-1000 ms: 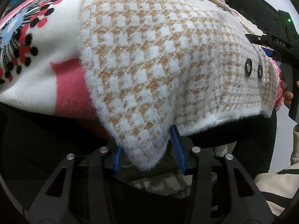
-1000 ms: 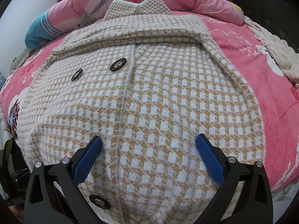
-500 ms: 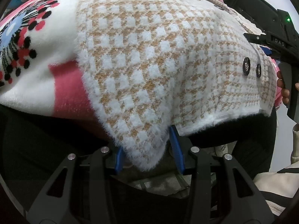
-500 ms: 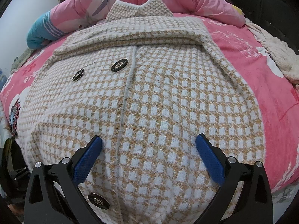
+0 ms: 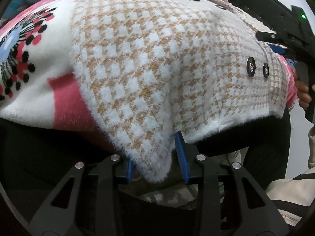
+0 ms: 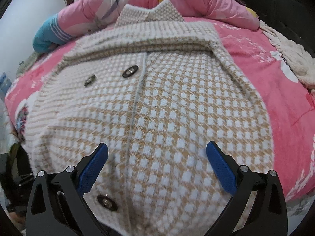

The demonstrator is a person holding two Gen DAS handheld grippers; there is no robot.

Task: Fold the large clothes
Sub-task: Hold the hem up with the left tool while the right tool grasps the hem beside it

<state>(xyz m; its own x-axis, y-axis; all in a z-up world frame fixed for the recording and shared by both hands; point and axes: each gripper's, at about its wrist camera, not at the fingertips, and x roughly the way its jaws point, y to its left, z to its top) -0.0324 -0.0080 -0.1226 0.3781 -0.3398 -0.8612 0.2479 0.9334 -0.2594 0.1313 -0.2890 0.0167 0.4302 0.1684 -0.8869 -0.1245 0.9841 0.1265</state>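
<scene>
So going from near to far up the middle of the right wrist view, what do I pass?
Lower button → checked coat → coat collar → pink quilt.

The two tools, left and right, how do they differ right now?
The left tool has its jaws narrow and closing around the checked coat's hem corner; the right tool stands wide open above the coat's front, gripping nothing. Left sits at the bed's edge; right over its middle. Both have blue pads.
</scene>
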